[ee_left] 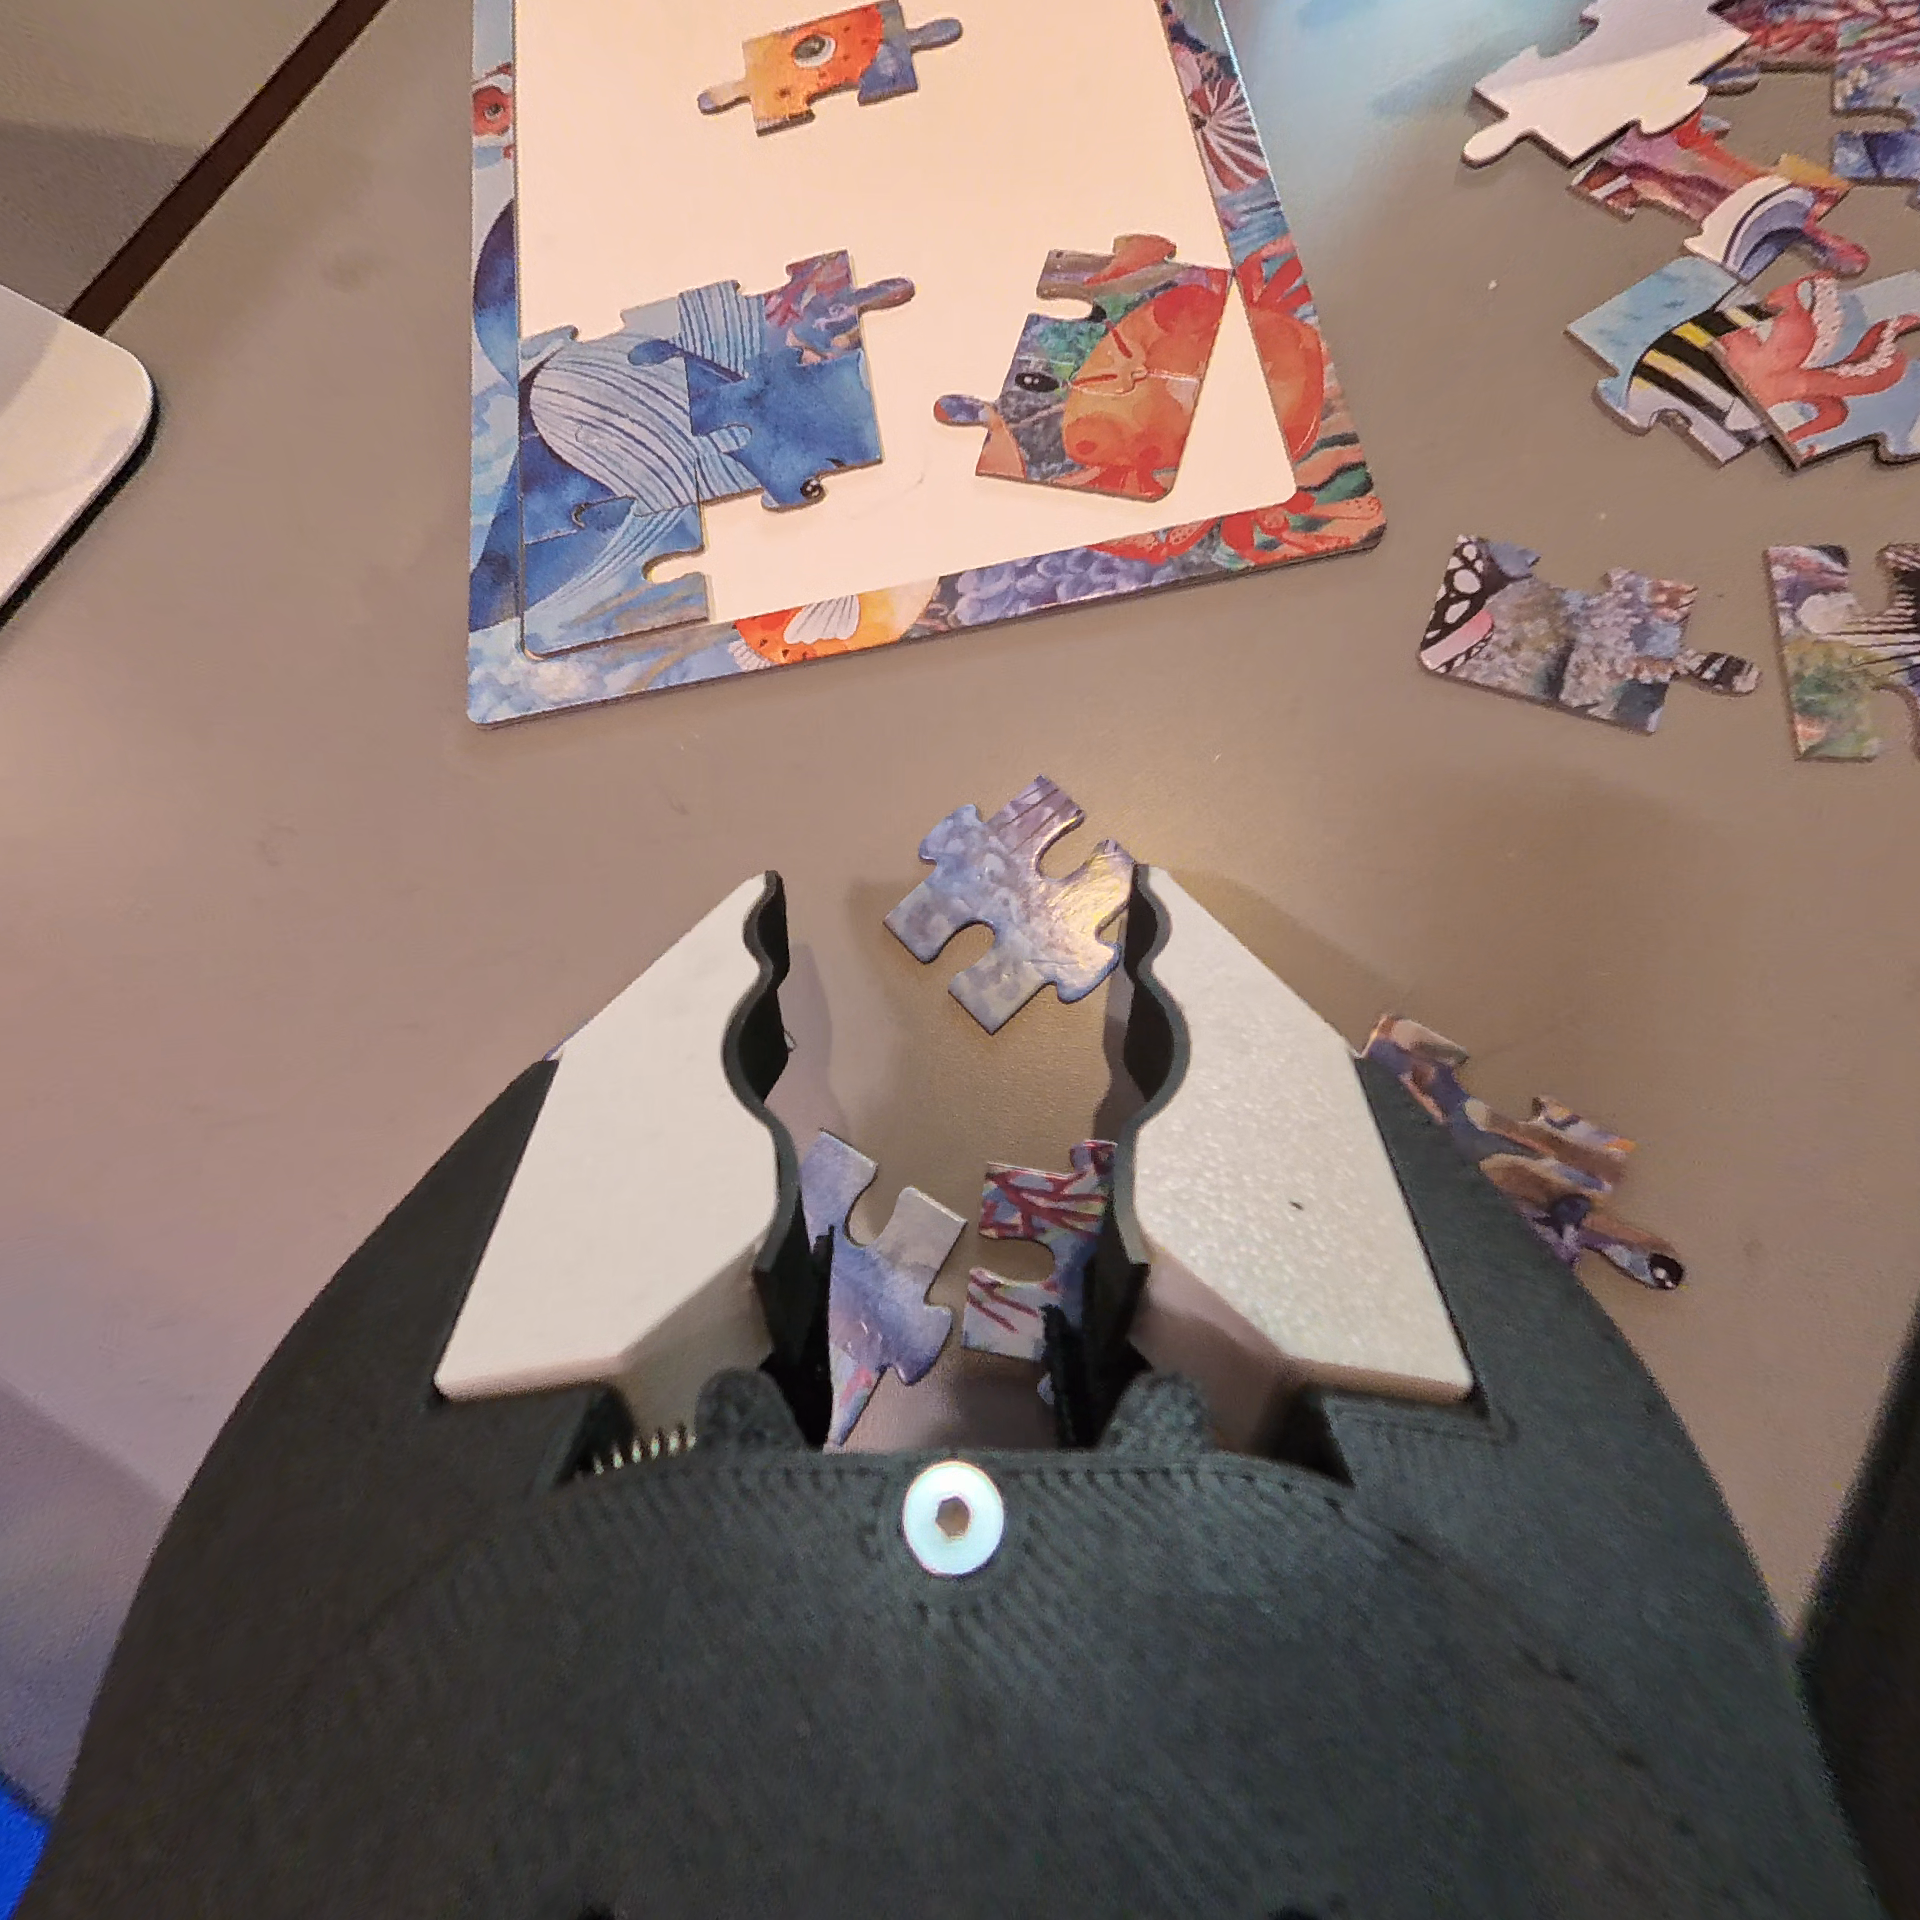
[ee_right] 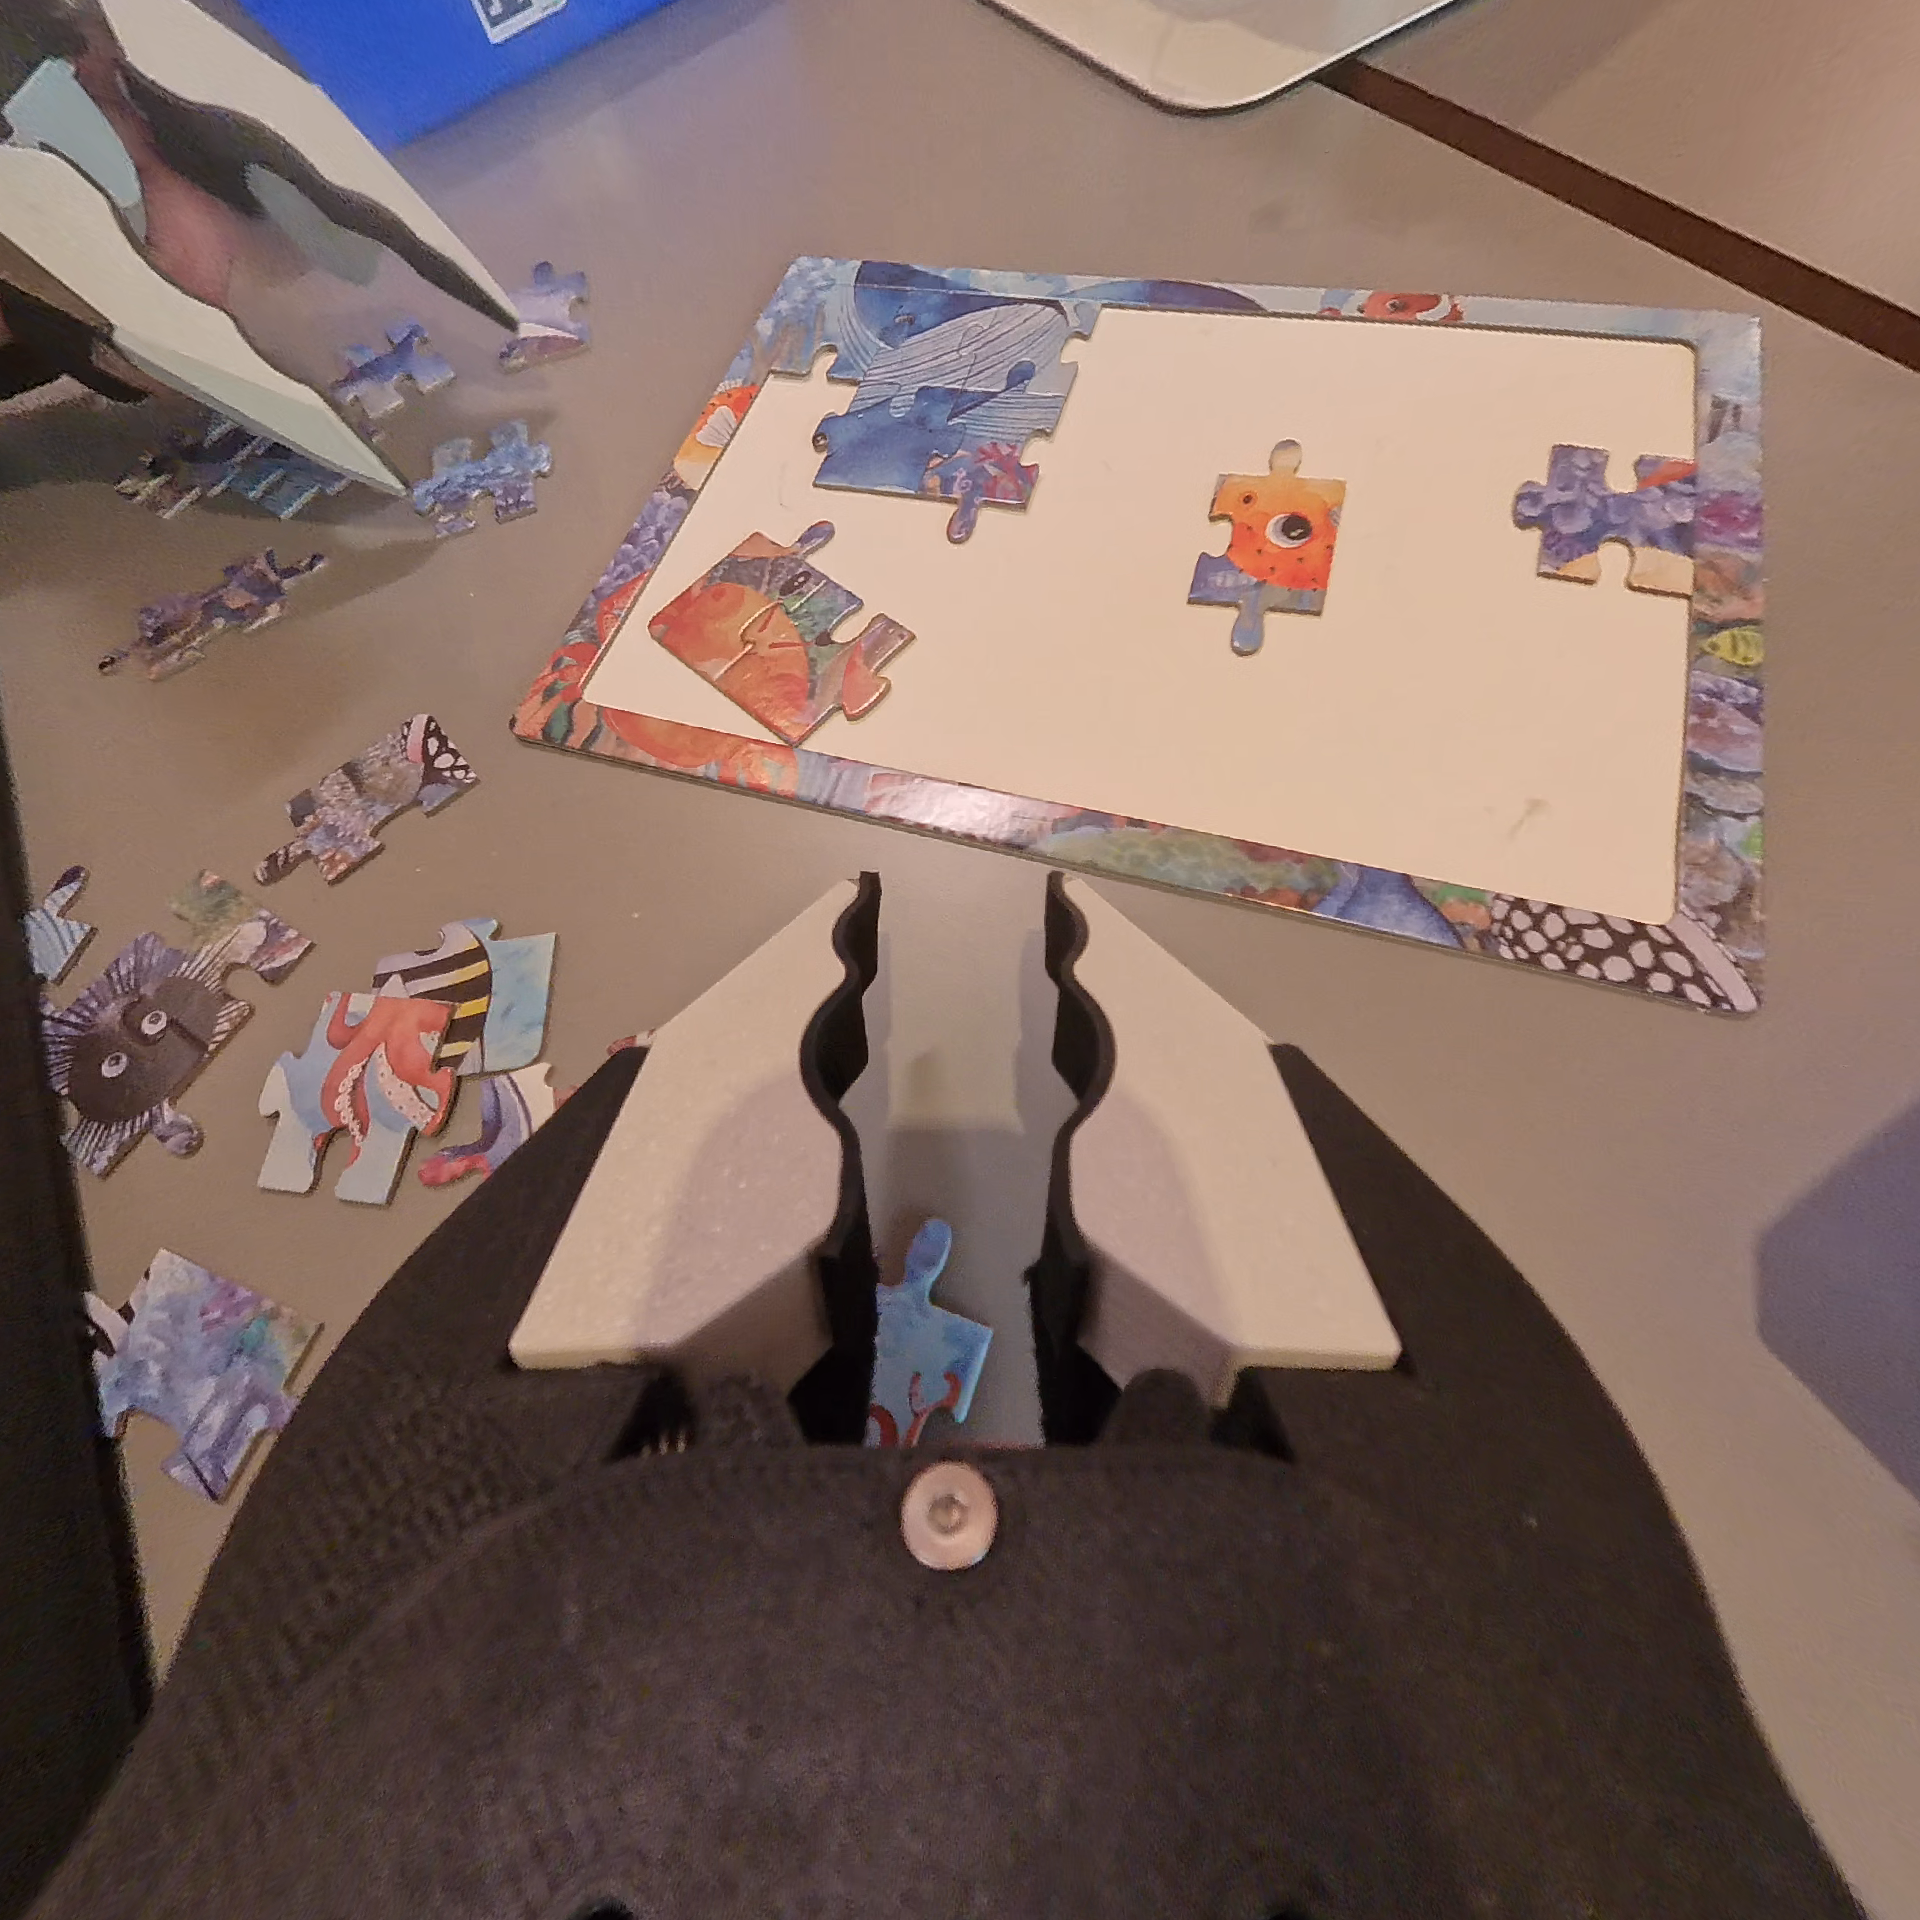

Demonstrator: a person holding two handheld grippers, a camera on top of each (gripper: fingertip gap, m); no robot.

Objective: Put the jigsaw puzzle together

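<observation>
Puzzle tray flat on grey table, mostly unfilled. Inside tray: joined blue whale cluster seated in one corner; orange crab pair loose and askew in the neighbouring corner on the same short side; single orange fish piece near tray centre; purple coral piece against the opposite short edge.

Left gripper low over table just off the tray's short edge nearest the whale cluster, fingers spread, nothing pinched. Purple-blue piece flat on table between the fingertips, one knob touching or nearly touching one finger; contact cannot be confirmed. Two further pieces on table under the finger roots.

Right gripper off the tray's long edge, fingers parted, empty. Blue piece on table beneath the gap.

Scattered loose pieces on table beyond the tray corner holding the crab pair. Blue box far past the whale corner.
</observation>
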